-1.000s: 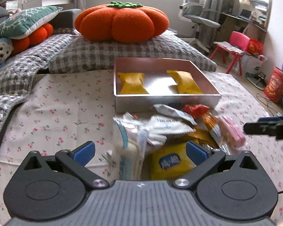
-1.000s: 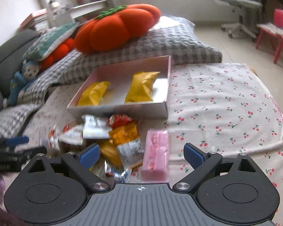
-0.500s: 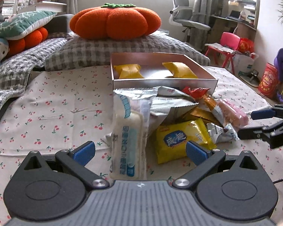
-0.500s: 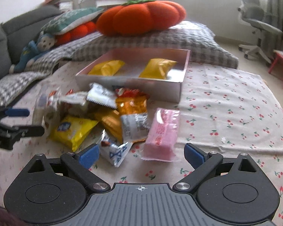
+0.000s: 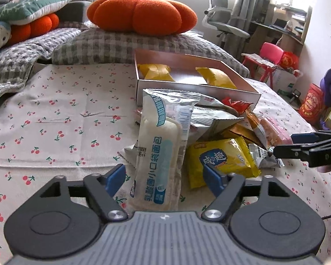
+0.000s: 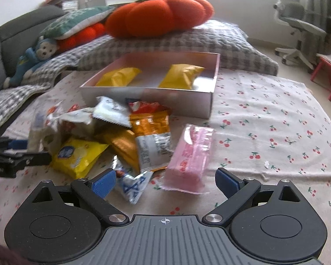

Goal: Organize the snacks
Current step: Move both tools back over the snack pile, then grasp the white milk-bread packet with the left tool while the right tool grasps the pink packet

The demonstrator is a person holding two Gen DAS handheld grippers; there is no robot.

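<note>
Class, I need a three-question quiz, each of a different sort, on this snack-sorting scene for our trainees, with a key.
1. Multiple choice: how many yellow packets lie inside the box? A one, B two, C four.
2. True or false: the pink packet lies inside the box.
3. Short answer: what sits on top of the checked cushion behind the box?

Key: 1 B. 2 False: it lies on the cherry-print cloth, in front of the box. 3 The orange pumpkin cushion.
</note>
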